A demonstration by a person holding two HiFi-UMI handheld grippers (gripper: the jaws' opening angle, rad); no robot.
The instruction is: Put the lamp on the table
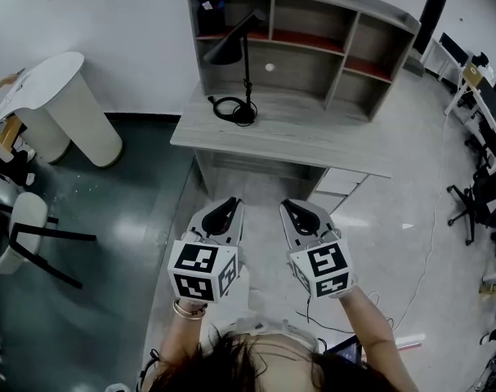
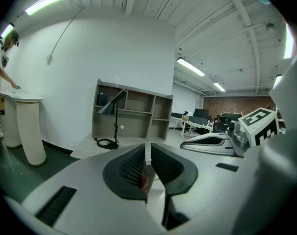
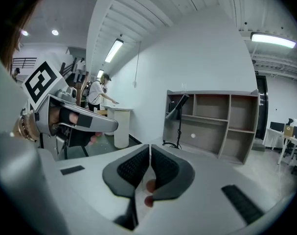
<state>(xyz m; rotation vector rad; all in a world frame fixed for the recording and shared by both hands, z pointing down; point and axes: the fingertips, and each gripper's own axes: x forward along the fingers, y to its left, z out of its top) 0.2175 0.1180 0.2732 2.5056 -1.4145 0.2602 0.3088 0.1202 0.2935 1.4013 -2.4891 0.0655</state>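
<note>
**At the desk: lamp upright, both tongs empty**

On the left part of the desk (image 1: 313,141), under the shelf unit (image 1: 378,35), the black lamp (image 1: 247,68) stands upright. Its base rests on the desk top and its cone shade tilts down to the left in front of the upper left compartment. Its cord (image 1: 225,108) lies coiled on the desk, just beside the base.

Both tongs are held side by side over the pale floor, near the desk's front edge but well apart from the lamp, pointing toward it. The left gripper (image 1: 230,203) has its jaws spread by a narrow slit, with nothing between the pads. The right gripper (image 1: 291,206) has its jaws pressed almost together, also with nothing between them.

Left of the desk, a white round stand (image 1: 64,104) sits on the dark green floor. In the right gripper view a person (image 3: 97,93) leans over that stand. Black office chairs (image 1: 476,198) are at the far right.
</note>
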